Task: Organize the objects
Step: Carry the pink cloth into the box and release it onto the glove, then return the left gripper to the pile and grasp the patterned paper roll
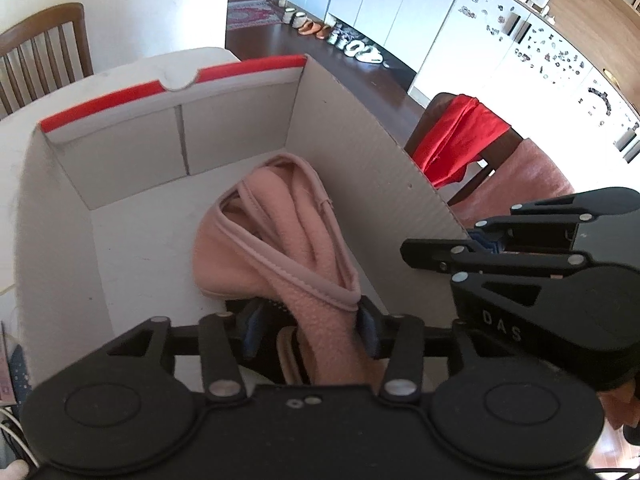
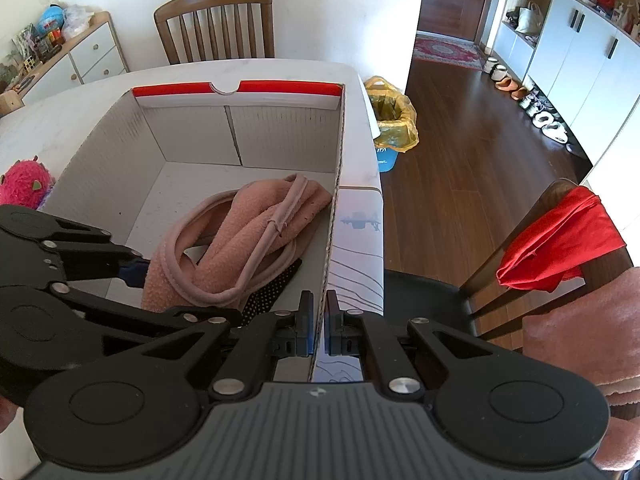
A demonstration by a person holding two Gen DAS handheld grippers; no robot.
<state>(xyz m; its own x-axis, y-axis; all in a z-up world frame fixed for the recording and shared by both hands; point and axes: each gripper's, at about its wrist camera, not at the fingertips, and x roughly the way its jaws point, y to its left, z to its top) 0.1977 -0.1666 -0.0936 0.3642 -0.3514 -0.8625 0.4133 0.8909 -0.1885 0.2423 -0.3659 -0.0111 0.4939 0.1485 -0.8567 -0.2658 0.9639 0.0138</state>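
A pair of pink fleece slippers (image 1: 280,240) (image 2: 240,232) with black dotted soles lies in a white cardboard box (image 1: 240,136) (image 2: 280,136) with a red rim. My left gripper (image 1: 312,328) reaches into the box at its near end. It is open, the near end of the slippers lying between its blue pads with a gap on the left side. In the right wrist view its fingers (image 2: 128,270) sit beside the slippers. My right gripper (image 2: 319,328) is shut on the box's right wall, one pad on each side. Its fingers (image 1: 432,254) straddle that wall.
The box stands on a white table (image 2: 60,120). A pink plush toy (image 2: 24,184) lies left of it and a printed sheet (image 2: 356,240) right of it. A wooden chair (image 2: 216,20) stands behind. Another chair carries a red cloth (image 2: 560,236). A yellow-bagged bin (image 2: 394,116) is on the floor.
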